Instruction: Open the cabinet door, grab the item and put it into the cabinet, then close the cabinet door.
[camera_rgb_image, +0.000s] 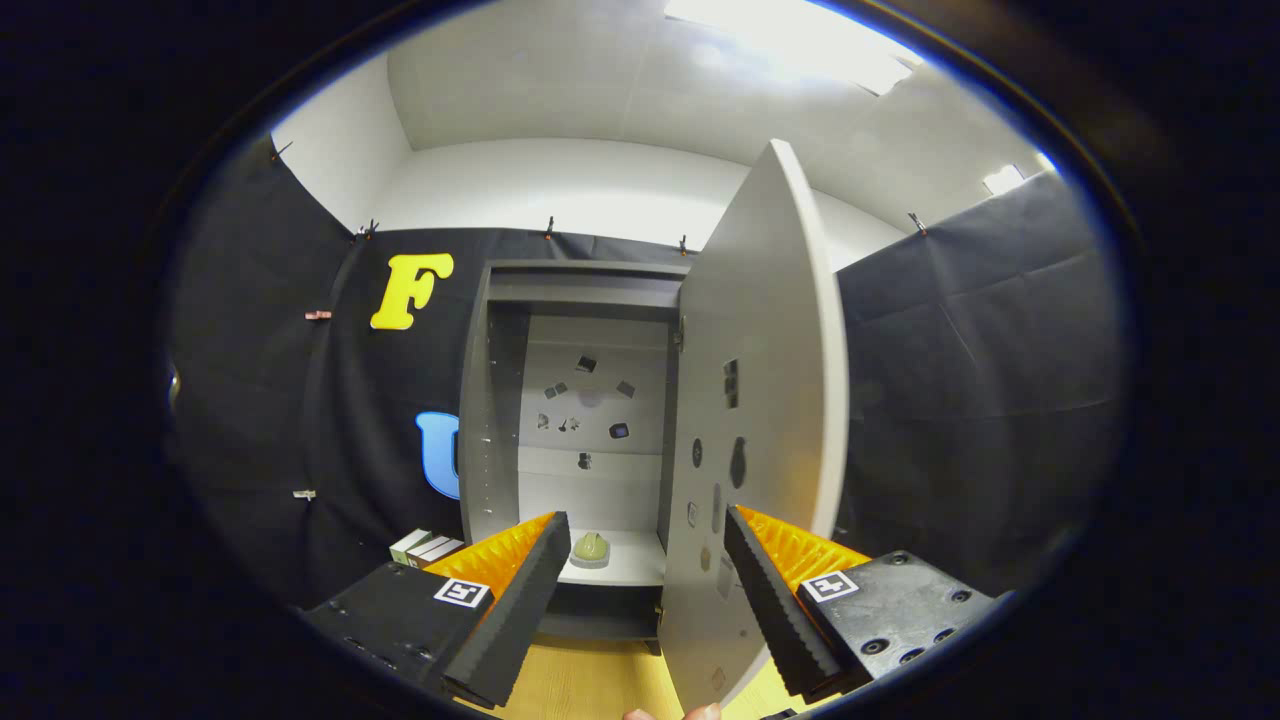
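Note:
A tall grey cabinet (490, 400) stands ahead against the booth wall. Its door (760, 400) is swung wide open toward me on the right side, hinged at the cabinet's right wall, and its edge comes down between my fingers close to the right one. On the cabinet's bottom shelf (630, 568) sits a small pale green item (590, 548), just beyond my left fingertip. My gripper (647, 532) is open with nothing held between its fingers. Small dark stickers dot the cabinet's back panel and the door's inner face.
A few small boxes (425, 547) lie on the wooden floor to the left of the cabinet. Black cloth walls close the booth on the left and right. A fingertip (700, 712) of a person shows below the door's lower edge.

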